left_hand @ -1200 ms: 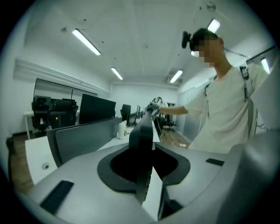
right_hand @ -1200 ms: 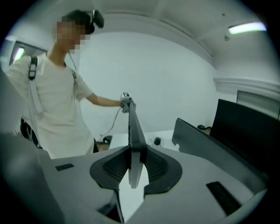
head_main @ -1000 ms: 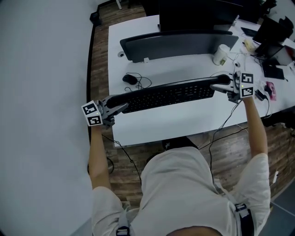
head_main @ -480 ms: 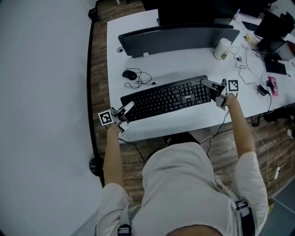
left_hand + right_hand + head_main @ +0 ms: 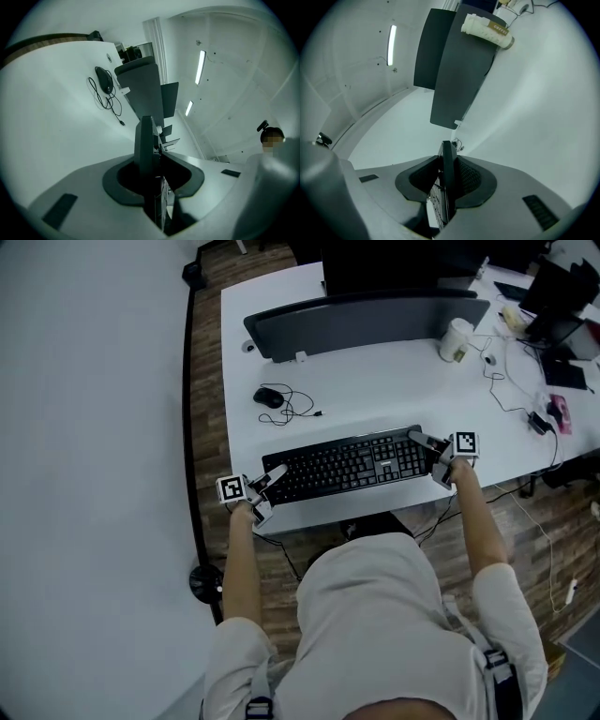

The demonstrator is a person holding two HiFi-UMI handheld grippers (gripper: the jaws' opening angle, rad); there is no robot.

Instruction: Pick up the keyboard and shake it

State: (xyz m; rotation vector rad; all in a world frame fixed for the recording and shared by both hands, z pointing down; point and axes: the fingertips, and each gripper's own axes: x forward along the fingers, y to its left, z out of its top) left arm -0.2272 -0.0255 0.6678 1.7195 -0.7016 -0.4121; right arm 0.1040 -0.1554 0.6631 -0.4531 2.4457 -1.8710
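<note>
Pointing level, left gripper (image 5: 277, 472) and right gripper (image 5: 416, 437), its jaws just easing wider, clasp the keyboard (image 5: 347, 465) endwise.

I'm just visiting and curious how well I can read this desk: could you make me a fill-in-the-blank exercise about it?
The keyboard is coloured ____.
The mouse lies beyond the keyboard's ____ end.
The paper cup stands by the monitor's ____ end.
Missing words: black, left, right.
</note>
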